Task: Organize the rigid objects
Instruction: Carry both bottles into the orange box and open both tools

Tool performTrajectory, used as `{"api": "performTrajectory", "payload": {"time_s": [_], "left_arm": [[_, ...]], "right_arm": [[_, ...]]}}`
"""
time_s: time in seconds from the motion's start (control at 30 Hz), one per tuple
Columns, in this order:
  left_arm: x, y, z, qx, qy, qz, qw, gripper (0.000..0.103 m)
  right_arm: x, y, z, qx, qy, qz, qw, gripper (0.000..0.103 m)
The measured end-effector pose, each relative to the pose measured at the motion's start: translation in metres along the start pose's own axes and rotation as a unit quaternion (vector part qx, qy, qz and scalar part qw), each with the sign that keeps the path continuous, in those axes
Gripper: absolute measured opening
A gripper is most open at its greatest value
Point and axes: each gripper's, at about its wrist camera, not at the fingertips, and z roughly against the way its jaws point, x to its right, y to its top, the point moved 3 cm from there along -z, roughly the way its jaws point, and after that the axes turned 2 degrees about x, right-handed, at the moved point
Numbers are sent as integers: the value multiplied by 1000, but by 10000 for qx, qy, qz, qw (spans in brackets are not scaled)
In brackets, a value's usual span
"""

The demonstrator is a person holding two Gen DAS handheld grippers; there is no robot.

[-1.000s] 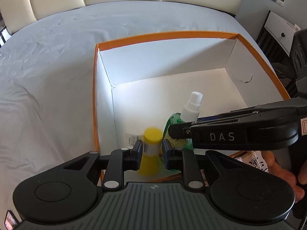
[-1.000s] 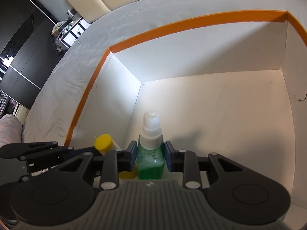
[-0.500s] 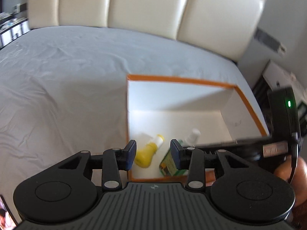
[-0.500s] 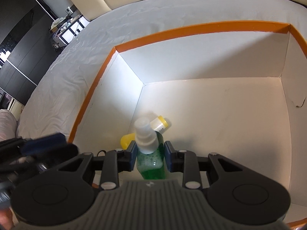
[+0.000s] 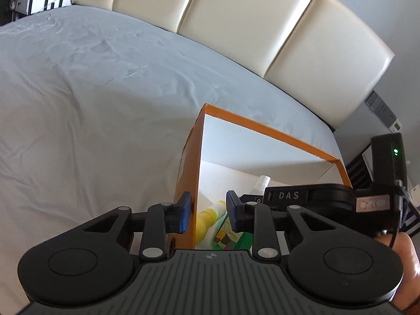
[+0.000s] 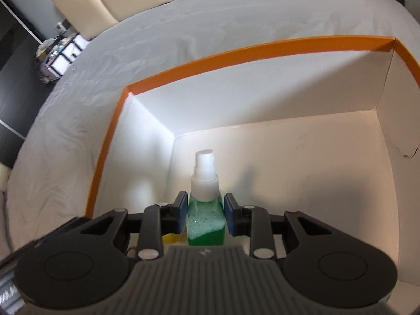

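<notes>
Grey bedsheet (image 5: 92,99) all around us, cream padded headboard (image 5: 236,26) behind, and on the bed sits the open orange-rimmed cardboard box with white inner walls (image 6: 236,50).

Our right hand-held gripper (image 6: 206,216) is down inside that box, clamped on the clear square spray bottle of green liquid with a white pump top (image 6: 205,220). The blue pads (image 6: 182,214) press both flanks of the bottle, which stands upright near the box's left corner. We cannot see its base, so whether it touches the floor is unclear.

Our left hand-held gripper (image 5: 208,214) is outside the box, at its near left wall, jaws closing with nothing between them. Through that gap we see the yellow plastic bottle with a yellow cap (image 5: 207,219) lying on its side on the box floor, just beside the green one.

So the step, as we read it, is setting the spray bottle down. To do it well we'd lower straight until the base sits flat, keep it upright, and avoid nudging the toppled yellow bottle. Only then ease the pads apart and lift straight up, so the pump top isn't clipped. Foam inside suggests liquid sloshing, so gentle is best.
</notes>
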Motion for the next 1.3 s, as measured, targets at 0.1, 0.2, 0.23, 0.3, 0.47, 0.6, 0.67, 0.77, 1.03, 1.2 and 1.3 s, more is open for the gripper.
{"api": "performTrajectory", "payload": {"time_s": [0.1,0.2,0.23,0.3,0.47,0.6,0.67,0.77,1.03,1.2,1.3], "left_arm": [[-8,-1,-6,-43,-104,159,9998,32],[-14,0,-9,-80,-161,261,9995,32],[-15,0,-10,-94,-177,280,9994,32],[-17,0,-11,-98,-207,298,9993,32],[-20,-1,-8,-88,-289,313,9991,31],[-25,0,-6,-68,-303,395,9987,25],[-26,0,-5,-89,-362,449,9983,25],[-23,-1,-4,-83,-353,383,9986,25],[-16,-5,4,-10,-256,168,9995,26],[-2,-5,12,68,-115,-134,9998,27],[8,-5,21,139,-81,-339,9993,28]], "right_arm": [[2,6,-12,-172,-264,-81,9995,29],[6,7,-26,-581,-351,-240,9974,29],[6,7,-30,-743,-312,-316,9962,29],[3,7,-34,-899,-275,-339,9950,30],[-18,9,-41,-1044,-267,34,9942,29],[-29,2,-44,-1274,-101,49,9918,29],[-30,0,-41,-1245,-110,124,9921,28],[-26,3,-41,-1284,-77,35,9917,29],[-28,-5,-30,-1230,-26,-5,9924,33],[-31,-11,-9,-886,17,309,9956,44],[-35,-17,11,-480,40,822,9955,47]]}}
